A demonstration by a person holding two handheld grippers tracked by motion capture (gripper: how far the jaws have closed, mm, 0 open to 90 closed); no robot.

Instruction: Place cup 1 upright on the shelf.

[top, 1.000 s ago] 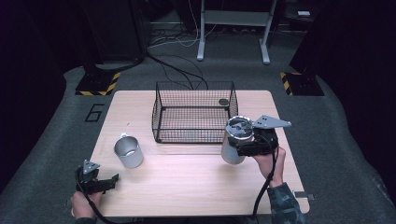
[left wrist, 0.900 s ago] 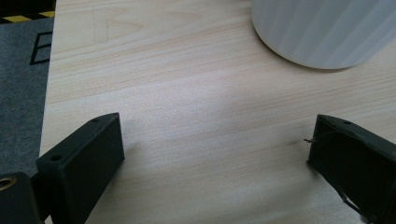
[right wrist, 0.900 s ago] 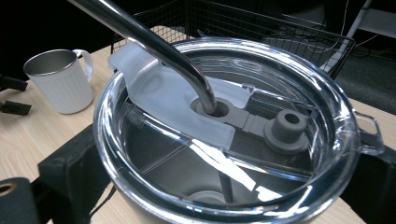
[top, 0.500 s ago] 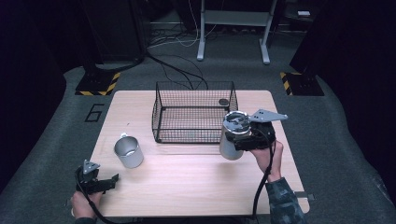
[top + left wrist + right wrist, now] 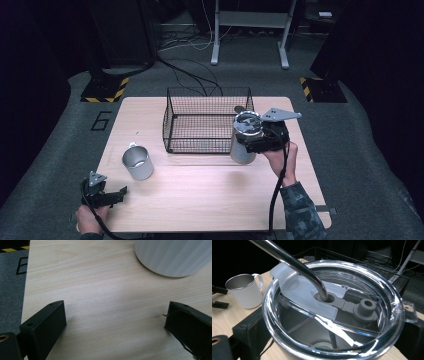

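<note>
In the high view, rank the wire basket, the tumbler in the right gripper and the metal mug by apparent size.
1. Wire basket, clearly largest.
2. Tumbler, though being lifted nearer the camera may inflate it.
3. Metal mug, smallest.

Right tongs [image 5: 250, 142] clamped and raised; left tongs [image 5: 117, 194] gape wide, low.

Carried by the right gripper [image 5: 250, 142], tumbler [image 5: 244, 142] now farther from the table's [image 5: 210, 200] right edge and near edge, close against the wire basket's [image 5: 200, 125] right front corner.
</note>
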